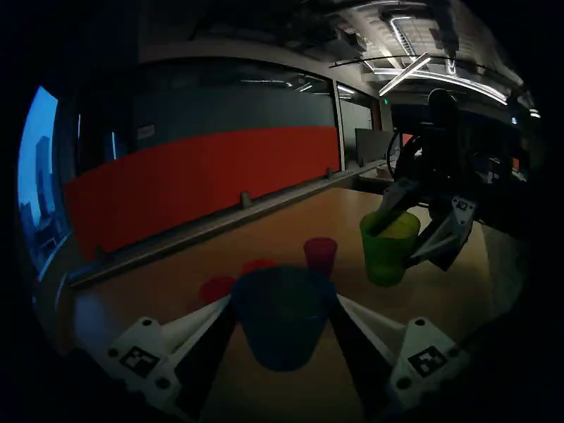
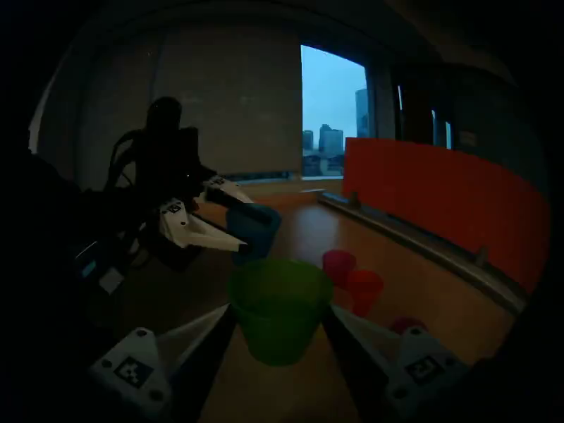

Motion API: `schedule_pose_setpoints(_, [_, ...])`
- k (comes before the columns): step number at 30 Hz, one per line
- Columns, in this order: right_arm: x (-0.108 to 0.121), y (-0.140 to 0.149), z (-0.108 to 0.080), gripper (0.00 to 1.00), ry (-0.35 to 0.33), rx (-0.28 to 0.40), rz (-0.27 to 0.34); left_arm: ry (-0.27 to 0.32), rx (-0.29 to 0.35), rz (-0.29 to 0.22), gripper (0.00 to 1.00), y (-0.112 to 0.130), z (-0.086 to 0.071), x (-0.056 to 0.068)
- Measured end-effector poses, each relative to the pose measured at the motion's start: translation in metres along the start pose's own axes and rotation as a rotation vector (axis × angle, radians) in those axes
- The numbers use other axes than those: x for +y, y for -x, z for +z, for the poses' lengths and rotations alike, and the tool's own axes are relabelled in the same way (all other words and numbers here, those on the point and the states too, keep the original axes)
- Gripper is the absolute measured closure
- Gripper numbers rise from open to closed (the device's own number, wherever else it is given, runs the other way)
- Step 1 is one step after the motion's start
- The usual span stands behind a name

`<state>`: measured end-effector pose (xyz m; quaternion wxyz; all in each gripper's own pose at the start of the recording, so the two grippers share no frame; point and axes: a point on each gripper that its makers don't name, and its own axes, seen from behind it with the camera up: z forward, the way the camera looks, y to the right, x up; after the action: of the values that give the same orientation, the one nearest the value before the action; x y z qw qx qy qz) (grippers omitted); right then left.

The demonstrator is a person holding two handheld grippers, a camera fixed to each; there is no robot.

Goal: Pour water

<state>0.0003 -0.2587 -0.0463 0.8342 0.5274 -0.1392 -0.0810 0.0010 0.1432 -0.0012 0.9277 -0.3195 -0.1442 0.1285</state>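
Clamping a blue cup [image 1: 284, 331], left gripper [image 1: 283, 302] hovers; right gripper [image 2: 278, 309] clamps a translucent green cup [image 2: 280, 331].

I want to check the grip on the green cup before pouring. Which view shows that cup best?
The right gripper view: the green cup sits large and centred between the fingers of the right tool, both pressing its sides. The left gripper view shows it smaller, farther off, beyond the blue cup.

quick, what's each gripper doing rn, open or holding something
Left gripper: closed on the blue cup, both fingers pressing its sides.
Right gripper: closed on the green cup, held the same way.
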Motion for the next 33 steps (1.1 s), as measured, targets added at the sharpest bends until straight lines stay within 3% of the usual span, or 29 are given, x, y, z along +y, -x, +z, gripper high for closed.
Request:
schedule_pose_setpoints(15, [0.006,0.029,0.002,0.01,-0.007,-0.066,0.019,0.047,-0.115,0.035,0.14,0.046,0.015,0.011])
schedule_pose_setpoints(33, [0.013,0.059,0.01,0.01,-0.009,-0.133,0.033,0.075,-0.204,0.034,0.13,0.085,0.024,0.012])
